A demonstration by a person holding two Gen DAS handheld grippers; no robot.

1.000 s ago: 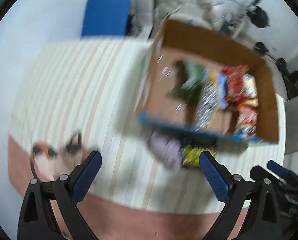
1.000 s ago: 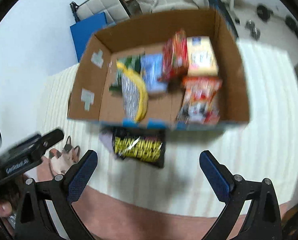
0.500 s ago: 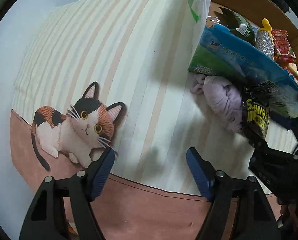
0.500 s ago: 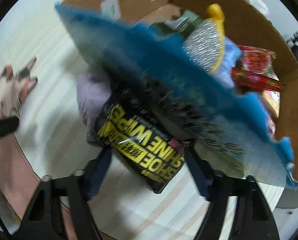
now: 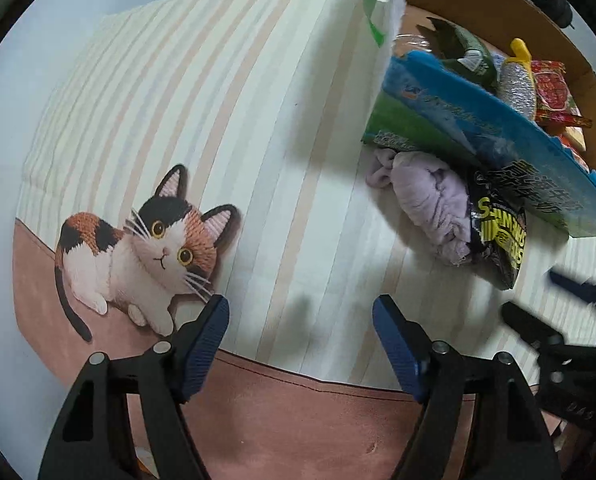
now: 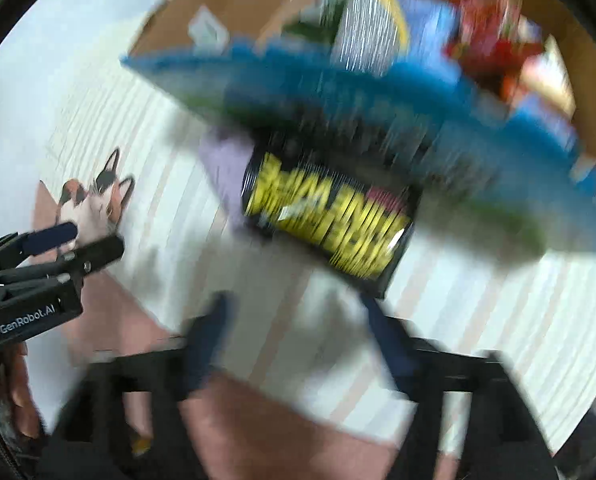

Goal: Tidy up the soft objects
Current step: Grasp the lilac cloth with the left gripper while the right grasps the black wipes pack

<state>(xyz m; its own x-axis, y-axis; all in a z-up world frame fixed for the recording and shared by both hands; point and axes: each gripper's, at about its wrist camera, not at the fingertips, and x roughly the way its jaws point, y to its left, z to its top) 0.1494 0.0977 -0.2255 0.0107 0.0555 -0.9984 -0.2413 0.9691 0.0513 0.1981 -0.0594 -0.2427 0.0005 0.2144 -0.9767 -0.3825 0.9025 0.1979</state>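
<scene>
Here, left gripper (image 5: 301, 334) hangs half open, empty, over striped cat-print mat (image 5: 225, 128). Right gripper (image 6: 293, 340), blurred, jaws just opening, empty. Black-and-yellow shoe-wipe pack (image 6: 330, 216) beside crumpled lilac cloth (image 5: 430, 200), under blue flap of cardboard box (image 5: 498, 4).

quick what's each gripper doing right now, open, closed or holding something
Left gripper: open, empty, over the cat mat.
Right gripper: open, jaws just opening, nothing between them; black wipes pack lies ahead.

Cardboard box (image 5: 498, 4) stands at the mat's (image 5: 257, 120) right rear. Wipes pack (image 5: 498, 236) and cloth bundle (image 5: 430, 200) lie touching, just before the box, cloth leftward.
</scene>
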